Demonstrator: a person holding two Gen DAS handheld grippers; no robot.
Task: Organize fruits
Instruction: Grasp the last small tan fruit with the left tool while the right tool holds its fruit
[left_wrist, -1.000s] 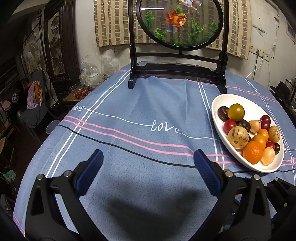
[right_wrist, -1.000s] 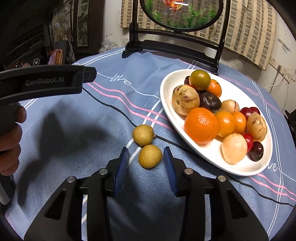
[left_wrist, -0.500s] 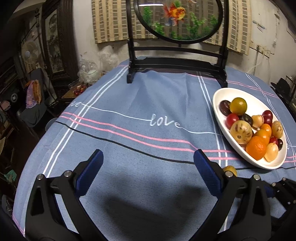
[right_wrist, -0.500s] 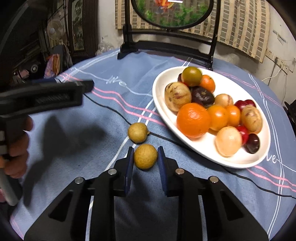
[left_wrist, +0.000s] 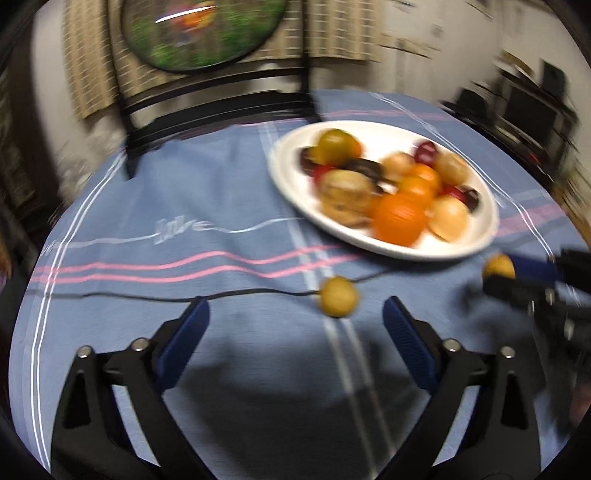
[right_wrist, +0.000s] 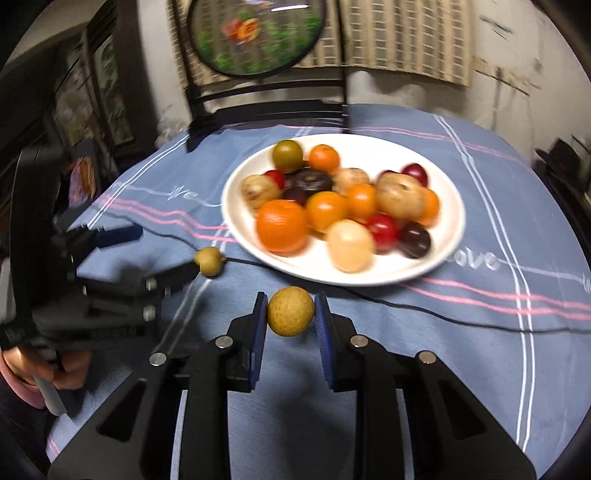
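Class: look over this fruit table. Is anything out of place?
Yes. One small tan fruit lies loose on the blue tablecloth, outside the white plate holding the rest. A second is gripped in the right tongs.

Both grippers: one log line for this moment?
right gripper: shut on held longan | left gripper: closing, empty | loose longan: on tablecloth | plate: fruit-filled

A round fish-painting screen (right_wrist: 255, 35) on a dark stand fronts a checked curtain (right_wrist: 402, 35) and whitish wall (right_wrist: 517, 74)

R gripper (right_wrist: 290, 314) has shut on one longan (right_wrist: 290, 311) & lifted it; L gripper (left_wrist: 295, 325) closing, swung toward other longan (left_wrist: 338, 297).
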